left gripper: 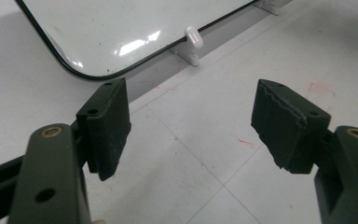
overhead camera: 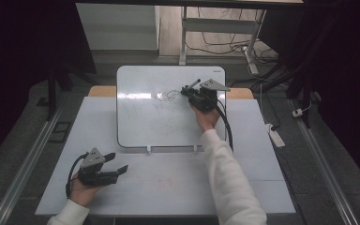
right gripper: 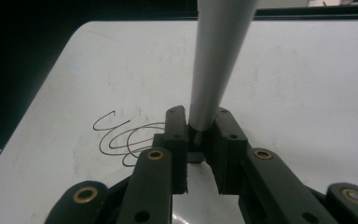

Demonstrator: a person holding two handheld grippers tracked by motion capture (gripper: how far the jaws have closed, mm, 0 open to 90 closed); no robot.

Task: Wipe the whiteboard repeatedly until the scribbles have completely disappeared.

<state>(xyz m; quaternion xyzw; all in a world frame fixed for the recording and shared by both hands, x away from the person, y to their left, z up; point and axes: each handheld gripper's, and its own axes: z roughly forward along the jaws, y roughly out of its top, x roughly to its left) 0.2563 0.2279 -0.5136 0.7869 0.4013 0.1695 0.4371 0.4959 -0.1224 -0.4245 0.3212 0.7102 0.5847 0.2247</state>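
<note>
Right gripper jaws clamp pen to draw loops on whiteboard just left of jaws; left gripper idle on desk, jaws open

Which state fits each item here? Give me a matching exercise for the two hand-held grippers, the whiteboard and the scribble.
Column one:
1. left hand-held gripper
2. right hand-held gripper
3. whiteboard
4. scribble

Column two:
A. shut on the marker
B. dark looping lines on the board
C. open, low over the table, holding nothing
D. lying flat on the table, white with a dark rim

Pairs: 1-C, 2-A, 3-D, 4-B
</note>
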